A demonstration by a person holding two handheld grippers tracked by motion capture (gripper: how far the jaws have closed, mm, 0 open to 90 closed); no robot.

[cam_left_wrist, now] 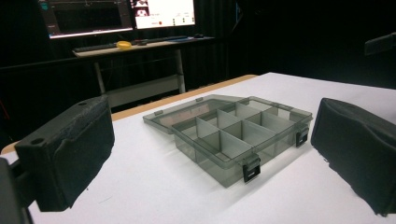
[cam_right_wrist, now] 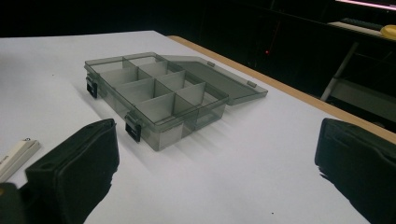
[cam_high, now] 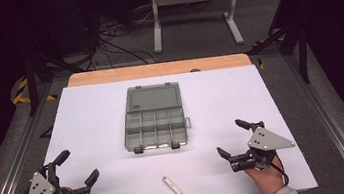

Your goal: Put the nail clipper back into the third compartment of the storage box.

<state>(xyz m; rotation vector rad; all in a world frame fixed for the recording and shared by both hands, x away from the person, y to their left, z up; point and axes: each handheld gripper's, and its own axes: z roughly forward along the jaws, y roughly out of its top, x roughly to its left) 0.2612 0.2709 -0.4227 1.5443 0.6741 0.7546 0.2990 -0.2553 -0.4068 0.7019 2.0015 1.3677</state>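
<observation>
Near edge: small white stick-like item (cam_high: 172,186) lies flat on the white tabletop (cam_high: 87,118), between the two hands; its markings are too small to read, and in the right gripper view it is cut off at the left edge.
Left gripper (cam_high: 76,168): held in the hand at the near left corner, jaws spread wide with nothing between them; the hand is cut off by the bottom edge of the high view.
Organizer box (cam_high: 154,126): smoky clear plastic, lid folded back flat behind it, two rows of compartments, two black latches on the near wall; it sits mid-tabletop, well ahead of both grippers and between them. What the compartments hold cannot be made out.
Right gripper (cam_high: 231,139): at the near right, jaws wide apart, gripping nothing, pointed toward the box.
</observation>
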